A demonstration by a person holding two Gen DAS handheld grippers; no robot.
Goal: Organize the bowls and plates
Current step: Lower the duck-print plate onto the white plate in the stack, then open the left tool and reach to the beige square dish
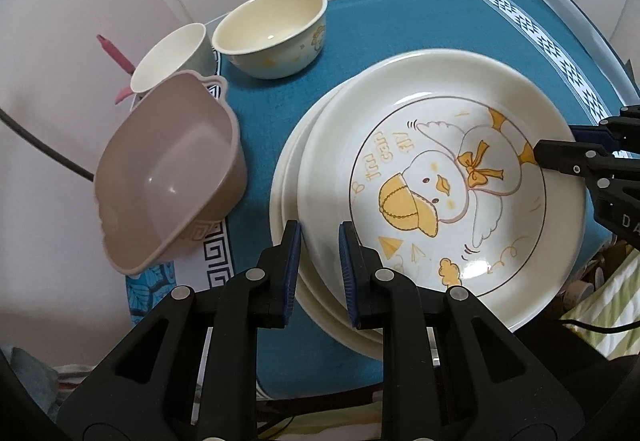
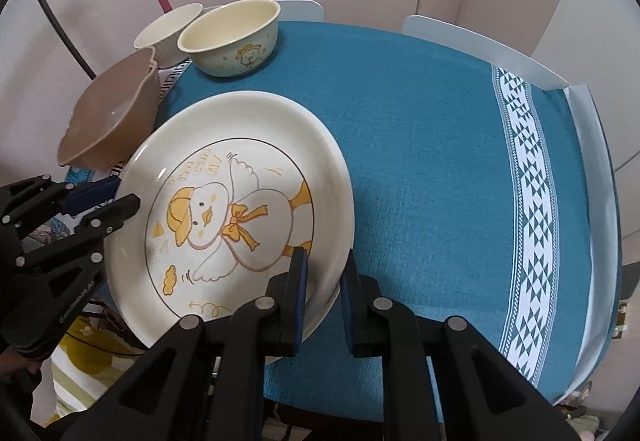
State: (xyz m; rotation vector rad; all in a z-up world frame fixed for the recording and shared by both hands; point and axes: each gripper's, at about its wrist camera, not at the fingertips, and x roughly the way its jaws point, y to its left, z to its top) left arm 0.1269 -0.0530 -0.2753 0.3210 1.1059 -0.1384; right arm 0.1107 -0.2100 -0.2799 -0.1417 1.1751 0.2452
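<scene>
The duck plate (image 1: 440,181) tops a stack of plates (image 1: 292,177) on the blue tablecloth (image 2: 420,121); the left gripper (image 1: 320,269) and right gripper (image 2: 324,293) each straddle its rim, narrowly parted, seemingly unclamped; an uneven lift could slide it toward the brown bowl (image 1: 168,177) beside the stack.

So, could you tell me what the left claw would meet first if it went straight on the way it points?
The left claw already straddles the near rim of the duck plate, so pushing on would likely meet that rim deeper in its jaws, though the depth is unclear.
</scene>
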